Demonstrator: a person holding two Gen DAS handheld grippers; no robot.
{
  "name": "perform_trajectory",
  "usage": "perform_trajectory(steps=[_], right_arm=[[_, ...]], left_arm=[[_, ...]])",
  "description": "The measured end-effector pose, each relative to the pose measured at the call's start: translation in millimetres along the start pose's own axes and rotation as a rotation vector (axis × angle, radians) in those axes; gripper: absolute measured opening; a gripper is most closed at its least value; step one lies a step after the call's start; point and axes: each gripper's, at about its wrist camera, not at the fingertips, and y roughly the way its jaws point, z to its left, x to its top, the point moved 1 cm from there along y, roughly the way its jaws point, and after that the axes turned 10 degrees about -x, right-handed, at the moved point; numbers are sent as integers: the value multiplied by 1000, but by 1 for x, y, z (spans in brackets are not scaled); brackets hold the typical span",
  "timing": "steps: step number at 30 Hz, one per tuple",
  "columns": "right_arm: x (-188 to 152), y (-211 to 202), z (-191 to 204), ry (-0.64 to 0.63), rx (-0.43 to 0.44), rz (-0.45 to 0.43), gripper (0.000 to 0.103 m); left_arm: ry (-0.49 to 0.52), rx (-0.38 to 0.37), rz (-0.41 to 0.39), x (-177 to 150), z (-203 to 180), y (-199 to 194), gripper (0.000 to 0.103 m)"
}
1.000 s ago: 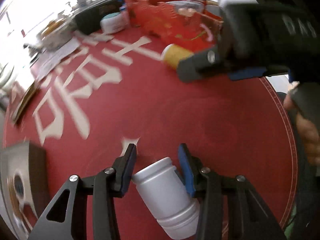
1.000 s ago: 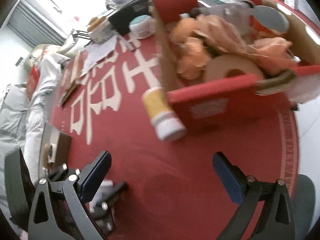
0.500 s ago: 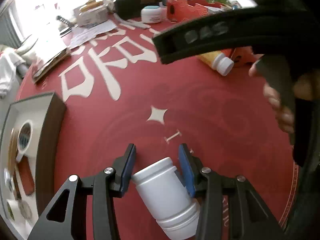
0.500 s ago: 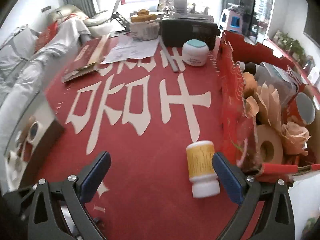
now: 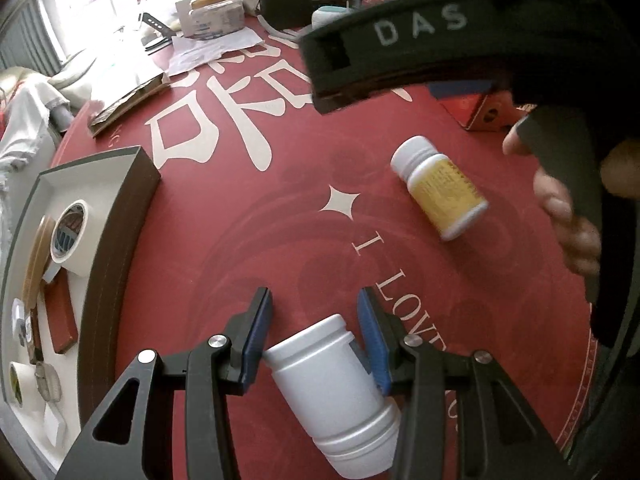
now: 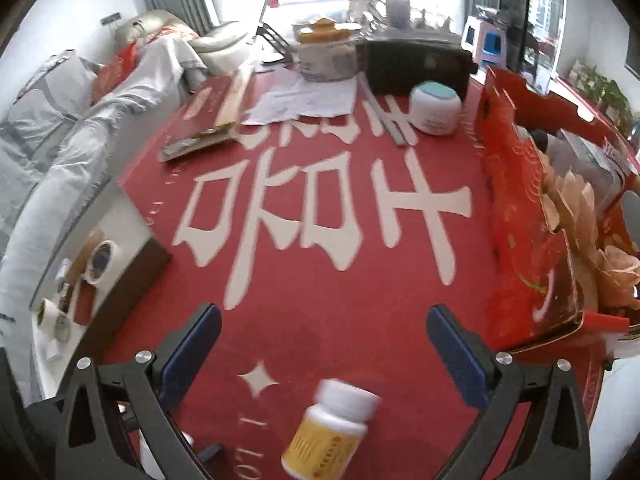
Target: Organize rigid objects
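My left gripper [image 5: 316,330] is shut on a plain white plastic bottle [image 5: 334,390], held tilted a little above the red tablecloth [image 5: 248,240]. A yellow-labelled bottle with a white cap [image 5: 440,186] lies on its side on the cloth; it also shows in the right wrist view [image 6: 330,428]. My right gripper [image 6: 320,344] is open and empty, hovering over that bottle, which lies between and below its fingers. The right gripper's black body [image 5: 420,36] fills the upper right of the left wrist view.
A dark-walled white tray [image 5: 116,208] with tape rolls and small items sits at the left, also in the right wrist view [image 6: 132,268]. A red cardboard box [image 6: 520,220] with paper flowers stands at the right. A white jar [image 6: 436,108], papers and a black case are at the back.
Both views have swung toward the near side of the table. The yellow bottle now lies near the star mark, away from the red box, under the open right gripper. The left gripper still holds the white bottle.
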Motion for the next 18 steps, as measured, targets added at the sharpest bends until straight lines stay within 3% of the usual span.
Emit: perform_trajectory(steps=[5, 8, 10, 11, 18], right_arm=[[-7, 34, -1, 15, 33, 149, 100], [-9, 30, 15, -105, -82, 120, 66], [-6, 28, 12, -103, -86, 118, 17], [-5, 28, 7, -83, -67, 137, 9], [-44, 4, -28, 17, 92, 240, 8]], left_arm=[[-7, 6, -16, -2, -1, 1, 48], [-8, -2, -18, -4, 0, -1, 48], [-14, -14, -17, -5, 4, -3, 48], [-27, -27, -19, -5, 7, -4, 47], [-137, -71, -56, -18, 18, -14, 47]])
